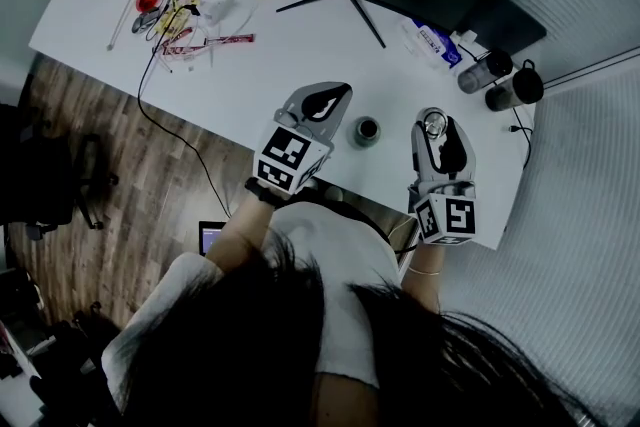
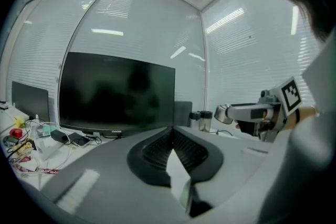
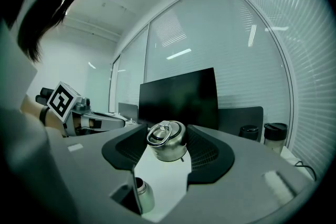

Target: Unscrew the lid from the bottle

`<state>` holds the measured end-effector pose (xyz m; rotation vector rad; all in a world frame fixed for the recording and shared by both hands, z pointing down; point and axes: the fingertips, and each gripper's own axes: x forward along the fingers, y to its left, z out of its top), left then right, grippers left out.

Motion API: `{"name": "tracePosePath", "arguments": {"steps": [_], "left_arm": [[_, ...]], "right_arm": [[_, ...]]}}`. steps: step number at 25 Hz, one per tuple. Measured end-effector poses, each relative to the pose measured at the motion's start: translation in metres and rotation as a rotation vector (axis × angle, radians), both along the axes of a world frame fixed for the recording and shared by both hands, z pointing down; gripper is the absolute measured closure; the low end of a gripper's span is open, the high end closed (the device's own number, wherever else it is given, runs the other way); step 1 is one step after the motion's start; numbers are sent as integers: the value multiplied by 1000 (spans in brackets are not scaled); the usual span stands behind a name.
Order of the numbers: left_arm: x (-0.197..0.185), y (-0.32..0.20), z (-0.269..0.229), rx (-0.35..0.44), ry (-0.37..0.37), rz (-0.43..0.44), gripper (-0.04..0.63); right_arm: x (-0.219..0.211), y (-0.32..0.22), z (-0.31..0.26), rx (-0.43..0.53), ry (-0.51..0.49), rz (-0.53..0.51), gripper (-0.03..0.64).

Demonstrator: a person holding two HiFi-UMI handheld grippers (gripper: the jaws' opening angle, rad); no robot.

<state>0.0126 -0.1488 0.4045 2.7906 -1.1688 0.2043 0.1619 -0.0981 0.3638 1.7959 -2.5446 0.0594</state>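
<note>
The lid (image 3: 167, 141), a metal cap with a ring on top, is clamped between the pads of the right gripper (image 1: 438, 129) and is held clear of the bottle (image 1: 366, 130). The bottle is seen standing open on the white table (image 1: 300, 55), between the two grippers and touched by neither; in the right gripper view it is shown below and left of the lid. The left gripper (image 1: 335, 103) is closed tight on nothing, just beside the bottle.

Steel ring-top lid (image 3: 167, 143) clamped in right gripper (image 3: 166, 136); bottle (image 1: 367, 130) upright, uncapped, on desk (image 1: 300, 65).
</note>
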Motion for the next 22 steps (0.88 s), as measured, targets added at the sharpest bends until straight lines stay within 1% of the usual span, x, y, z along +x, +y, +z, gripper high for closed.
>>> {"name": "tracePosePath", "arguments": {"steps": [22], "left_arm": [[-10,-4,-5,10,-3,-8,537]], "right_arm": [[-14,-8,3,-10,-5,-18,383]]}}
